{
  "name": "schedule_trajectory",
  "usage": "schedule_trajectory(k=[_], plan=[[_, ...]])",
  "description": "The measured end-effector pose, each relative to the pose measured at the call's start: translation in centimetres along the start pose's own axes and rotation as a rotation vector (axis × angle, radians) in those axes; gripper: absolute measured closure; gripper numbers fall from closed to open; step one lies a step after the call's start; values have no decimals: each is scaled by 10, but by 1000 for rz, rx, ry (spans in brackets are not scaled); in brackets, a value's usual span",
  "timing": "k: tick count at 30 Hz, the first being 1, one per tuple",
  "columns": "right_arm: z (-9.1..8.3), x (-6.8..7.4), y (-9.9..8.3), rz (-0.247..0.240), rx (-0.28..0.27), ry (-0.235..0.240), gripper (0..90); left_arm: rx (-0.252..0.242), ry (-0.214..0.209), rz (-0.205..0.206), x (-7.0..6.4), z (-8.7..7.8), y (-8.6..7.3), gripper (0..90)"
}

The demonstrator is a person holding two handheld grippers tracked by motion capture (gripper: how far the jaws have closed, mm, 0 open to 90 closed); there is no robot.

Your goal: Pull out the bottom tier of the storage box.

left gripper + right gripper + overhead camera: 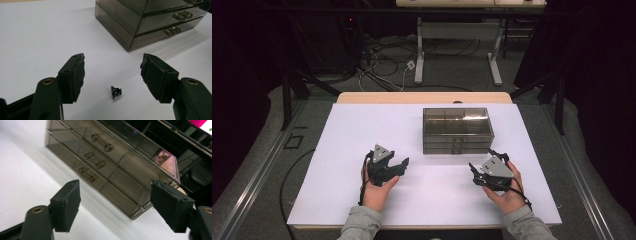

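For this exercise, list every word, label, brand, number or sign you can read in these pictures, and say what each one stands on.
None can be read. The smoky drawer box bears no label on its front or top. The left tool, the right tool and the small black clip carry no markings. A pink patch in the right gripper view's top corner is too blurred to tell.

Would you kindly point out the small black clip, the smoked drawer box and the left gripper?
small black clip [116, 92]: left gripper view, on its body, lying on the white table.
smoked drawer box [456, 131]: high view, on its front wall.
left gripper [112, 67]: left gripper view, midway between its open fingertips.
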State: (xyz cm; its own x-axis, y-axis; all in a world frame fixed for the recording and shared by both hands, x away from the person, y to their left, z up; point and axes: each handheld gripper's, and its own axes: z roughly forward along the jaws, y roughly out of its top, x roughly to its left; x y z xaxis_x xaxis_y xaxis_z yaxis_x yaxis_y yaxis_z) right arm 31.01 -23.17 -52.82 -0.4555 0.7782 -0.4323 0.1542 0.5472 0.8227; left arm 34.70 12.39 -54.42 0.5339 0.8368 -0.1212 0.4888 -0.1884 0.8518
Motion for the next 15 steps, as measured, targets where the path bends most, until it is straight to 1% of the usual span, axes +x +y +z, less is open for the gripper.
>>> schedule_trajectory(k=[1, 2, 3, 5, 7, 9, 10, 13, 14, 15], plan=[[3, 0, 1, 2, 4, -14, 175, 0, 0, 0, 0, 0, 0, 358], [5, 0, 2, 11, 6, -13, 147, 4, 4, 12, 0, 0, 0, 358], [8, 0, 2, 17, 17, -4, 144, 5, 6, 13, 0, 0, 0, 358], [11, -1, 4, 23, 27, -9, 141, 6, 8, 14, 0, 0, -1, 358], [13, -1, 5, 16, 26, -10, 143, 5, 9, 13, -1, 0, -1, 356], [16, -2, 9, -49, 28, -37, 152, 2, 5, 15, -1, -1, 0, 345], [17, -2, 10, -73, 21, -52, 161, 2, 5, 15, -1, -1, 0, 342], [18, -3, 14, -141, 2, -72, 209, 3, -1, 15, -2, -1, -1, 325], [18, -3, 14, -159, -1, -72, 217, 2, -1, 15, -2, -1, -1, 323], [18, -3, 14, -159, -1, -72, 217, 2, -1, 15, -2, -1, -1, 320]])
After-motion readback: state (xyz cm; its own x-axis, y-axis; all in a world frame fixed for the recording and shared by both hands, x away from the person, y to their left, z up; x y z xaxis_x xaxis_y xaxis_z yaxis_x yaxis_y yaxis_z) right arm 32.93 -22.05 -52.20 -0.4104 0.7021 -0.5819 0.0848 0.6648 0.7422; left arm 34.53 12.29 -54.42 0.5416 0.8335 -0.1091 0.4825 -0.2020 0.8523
